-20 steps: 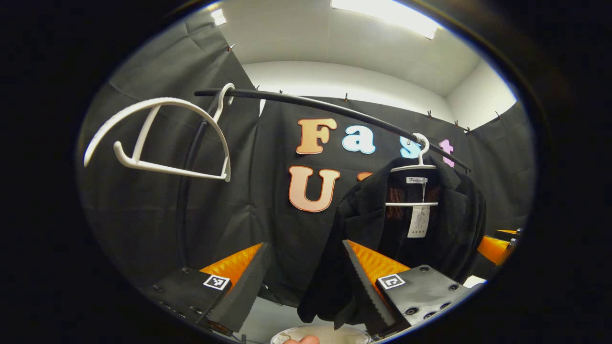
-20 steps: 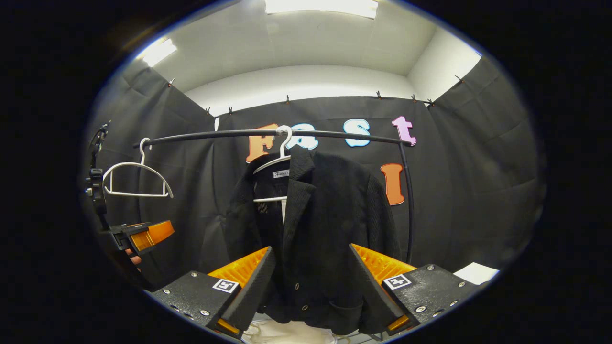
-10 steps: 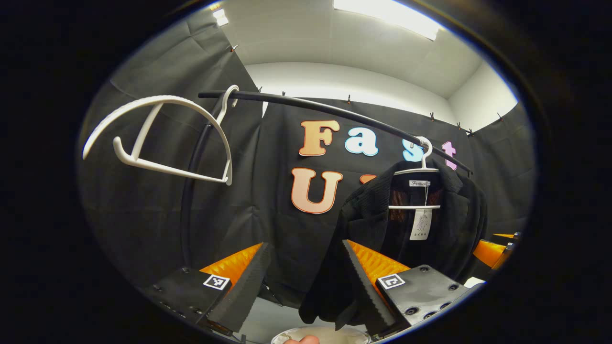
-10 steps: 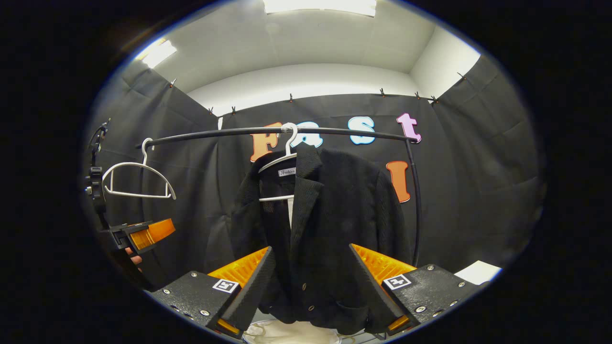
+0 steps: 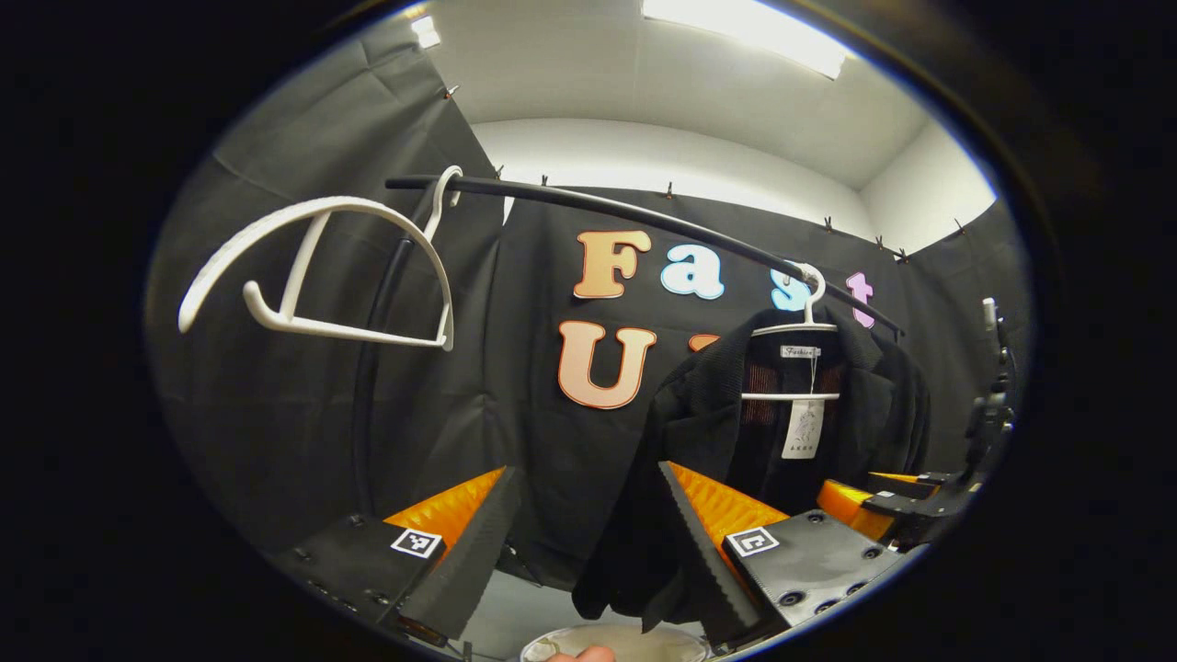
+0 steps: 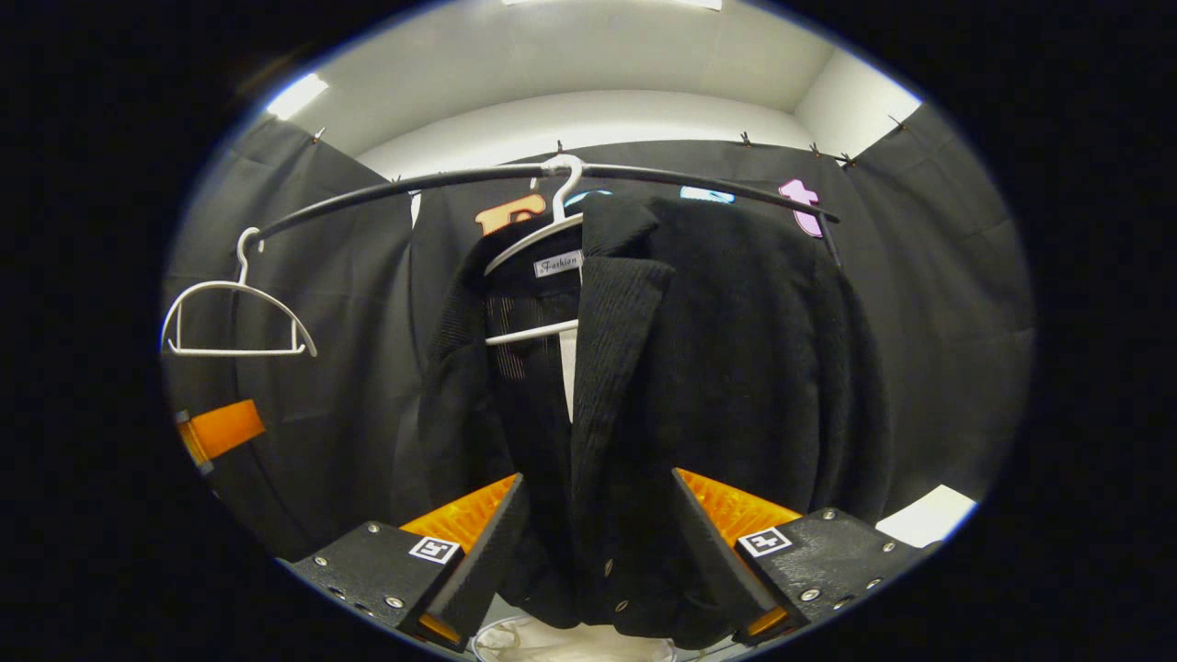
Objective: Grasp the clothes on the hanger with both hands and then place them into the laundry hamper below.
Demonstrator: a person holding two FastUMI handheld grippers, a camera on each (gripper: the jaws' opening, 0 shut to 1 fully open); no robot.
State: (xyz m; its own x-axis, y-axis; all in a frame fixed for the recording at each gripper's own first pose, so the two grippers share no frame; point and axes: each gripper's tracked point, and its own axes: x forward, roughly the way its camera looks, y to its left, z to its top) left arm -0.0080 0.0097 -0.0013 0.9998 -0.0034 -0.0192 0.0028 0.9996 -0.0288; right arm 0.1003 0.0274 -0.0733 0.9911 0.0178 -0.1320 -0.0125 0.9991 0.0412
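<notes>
A black jacket (image 6: 736, 349) hangs on a white hanger (image 6: 552, 230) from a black rail (image 6: 414, 188). My right gripper (image 6: 598, 478) is open and close up to the jacket's front, whose lapel edge shows between the fingers. In the left gripper view the jacket (image 5: 708, 432) hangs to the right. My left gripper (image 5: 587, 478) is open, and the jacket's sleeve hangs just past its right finger. The right gripper (image 5: 883, 501) shows beside the jacket's far side. A pale round hamper rim (image 5: 616, 644) lies below.
An empty white hanger (image 5: 322, 276) hangs at the rail's left end, beside the rack's upright post (image 5: 368, 395). The same empty hanger (image 6: 234, 317) shows in the right gripper view, with the left gripper (image 6: 221, 428) under it. A white sheet (image 6: 929, 515) lies low right.
My right gripper has moved in towards the jacket, which now looms much larger. In the left gripper view the right gripper has come further into sight beside the jacket. The left gripper barely shifted.
</notes>
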